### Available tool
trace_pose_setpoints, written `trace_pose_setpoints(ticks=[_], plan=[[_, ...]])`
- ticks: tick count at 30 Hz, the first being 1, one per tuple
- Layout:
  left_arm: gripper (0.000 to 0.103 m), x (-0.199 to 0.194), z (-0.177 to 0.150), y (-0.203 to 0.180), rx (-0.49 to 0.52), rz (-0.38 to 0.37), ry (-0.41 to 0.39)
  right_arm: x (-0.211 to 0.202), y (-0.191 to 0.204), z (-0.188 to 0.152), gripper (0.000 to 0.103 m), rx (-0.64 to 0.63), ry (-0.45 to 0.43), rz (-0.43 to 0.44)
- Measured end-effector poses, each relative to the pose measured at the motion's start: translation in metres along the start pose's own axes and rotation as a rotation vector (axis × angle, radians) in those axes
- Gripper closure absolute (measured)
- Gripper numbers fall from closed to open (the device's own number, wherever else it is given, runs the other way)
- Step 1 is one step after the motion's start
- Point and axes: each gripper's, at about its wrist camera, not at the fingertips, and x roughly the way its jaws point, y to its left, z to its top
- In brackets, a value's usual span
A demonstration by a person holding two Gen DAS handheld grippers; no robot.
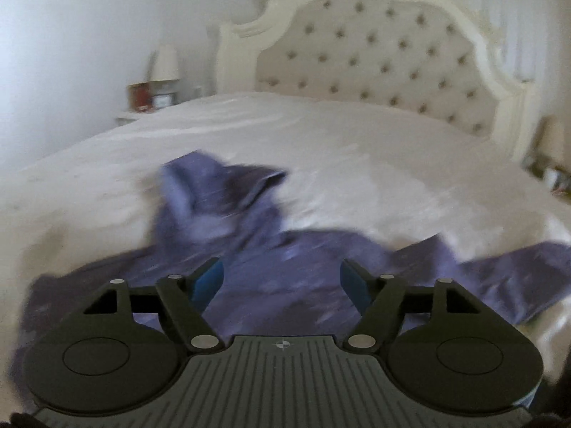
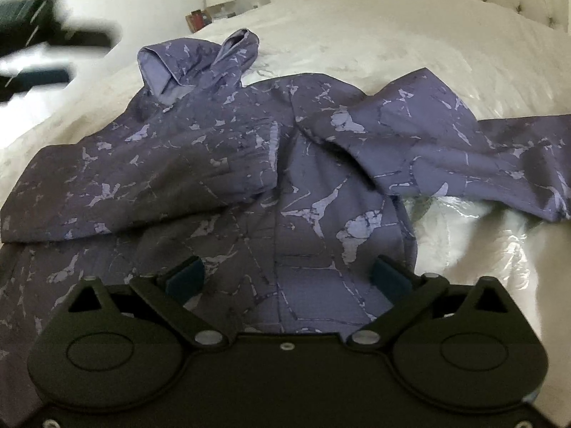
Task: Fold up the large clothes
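Observation:
A large purple shirt (image 2: 271,164) with a pale marbled print lies spread and rumpled on the white bed (image 2: 392,28), collar at the far side, one sleeve folded across the left, the other stretched right. It shows blurred in the left wrist view (image 1: 249,235). My right gripper (image 2: 289,274) is open and empty, just above the shirt's near hem. My left gripper (image 1: 282,278) is open and empty over the shirt's near part. In the right wrist view the left gripper (image 2: 46,46) appears as a dark blur at the upper left.
A tufted cream headboard (image 1: 385,57) stands at the far end of the bed. A nightstand with a lamp (image 1: 166,62) and small items (image 1: 142,96) sits at the far left. The bed sheet (image 1: 357,149) stretches beyond the shirt.

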Motion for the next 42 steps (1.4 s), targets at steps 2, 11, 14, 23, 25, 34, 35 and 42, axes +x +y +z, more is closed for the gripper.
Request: trace_pose_setpoints(ticks=[2, 11, 14, 23, 25, 34, 35, 42], plan=[[0.032, -0.006, -0.011, 0.024, -0.013, 0.054, 0.02, -0.002, 0.001, -0.003, 0.001, -0.004, -0.013, 0.002], [0.032, -0.033, -0.042, 0.164, -0.203, 0.269, 0.079, -0.007, 0.004, 0.005, 0.001, 0.016, -0.049, 0.037], [0.032, -0.032, -0.047, 0.189, -0.216, 0.281, 0.074, -0.009, 0.008, 0.016, 0.002, 0.037, -0.069, 0.05], [0.032, -0.027, -0.092, 0.214, -0.302, 0.21, 0.071, 0.026, 0.039, 0.063, 0.004, -0.105, -0.046, 0.006], [0.032, -0.029, -0.093, 0.221, -0.341, 0.178, 0.07, 0.043, 0.042, 0.067, 0.008, -0.113, -0.016, 0.0], [0.032, -0.034, -0.093, 0.223, -0.343, 0.181, 0.05, 0.067, 0.056, 0.07, 0.056, -0.114, 0.025, -0.017], [0.032, -0.034, -0.092, 0.222, -0.337, 0.182, 0.045, 0.065, 0.057, 0.073, 0.064, -0.12, 0.028, -0.018], [0.032, -0.035, -0.092, 0.213, -0.302, 0.164, 0.035, 0.025, 0.055, 0.093, 0.074, -0.164, -0.073, -0.063]])
